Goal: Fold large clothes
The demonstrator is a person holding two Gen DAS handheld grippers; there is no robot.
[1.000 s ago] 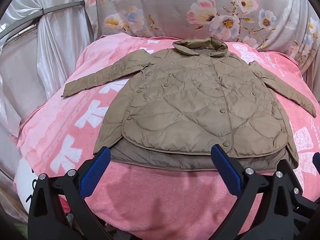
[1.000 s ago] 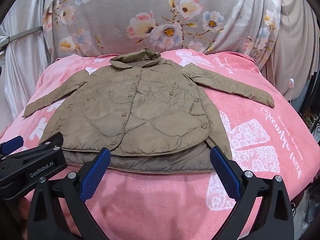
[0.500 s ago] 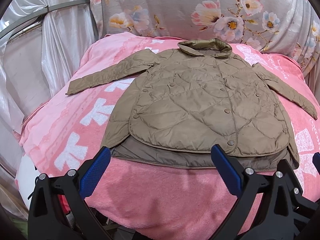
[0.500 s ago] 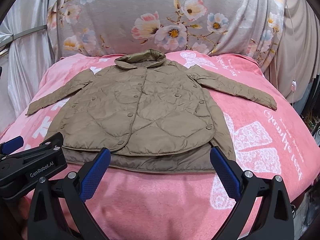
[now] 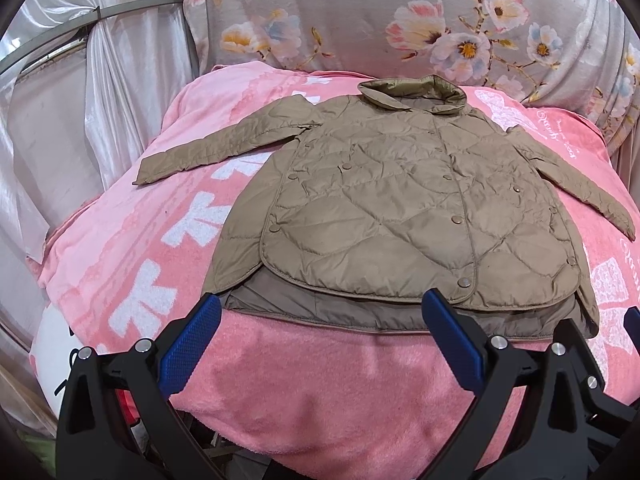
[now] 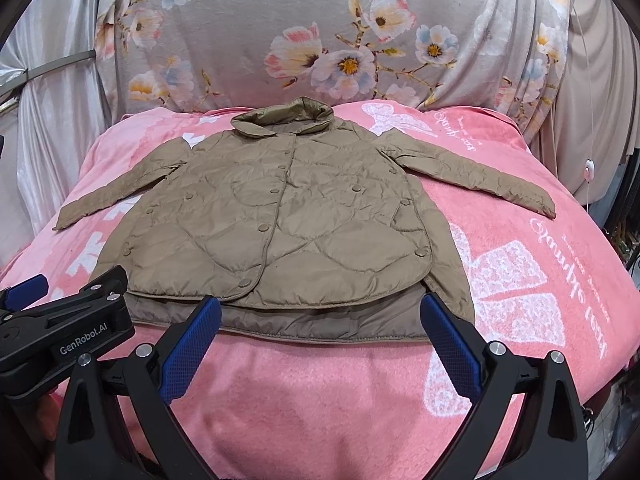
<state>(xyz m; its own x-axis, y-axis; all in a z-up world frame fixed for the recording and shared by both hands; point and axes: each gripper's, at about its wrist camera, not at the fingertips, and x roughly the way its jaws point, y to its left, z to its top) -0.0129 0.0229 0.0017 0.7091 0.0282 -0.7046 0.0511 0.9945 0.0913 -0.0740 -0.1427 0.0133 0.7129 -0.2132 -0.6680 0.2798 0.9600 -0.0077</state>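
A tan quilted jacket (image 5: 400, 208) (image 6: 280, 224) lies flat and buttoned on a pink blanket, collar at the far end, both sleeves spread out to the sides. Its darker back hem (image 6: 320, 324) sticks out below the front panel, nearest me. My left gripper (image 5: 320, 312) hovers open just short of the hem, blue pads wide apart, holding nothing. My right gripper (image 6: 320, 312) is likewise open and empty in front of the hem. The left gripper's black body (image 6: 64, 336) shows at the lower left of the right wrist view.
The pink blanket (image 6: 340, 392) with white butterfly prints covers a raised surface and drops off at the near edge. A floral grey cloth (image 6: 320, 40) hangs behind it. White curtains (image 5: 60, 120) stand at the left, beige drapes (image 6: 592, 100) at the right.
Both grippers have drawn back and risen slightly, so the jacket sits a bit farther away and lower in each view. The jaws stayed open and the jacket has not moved.
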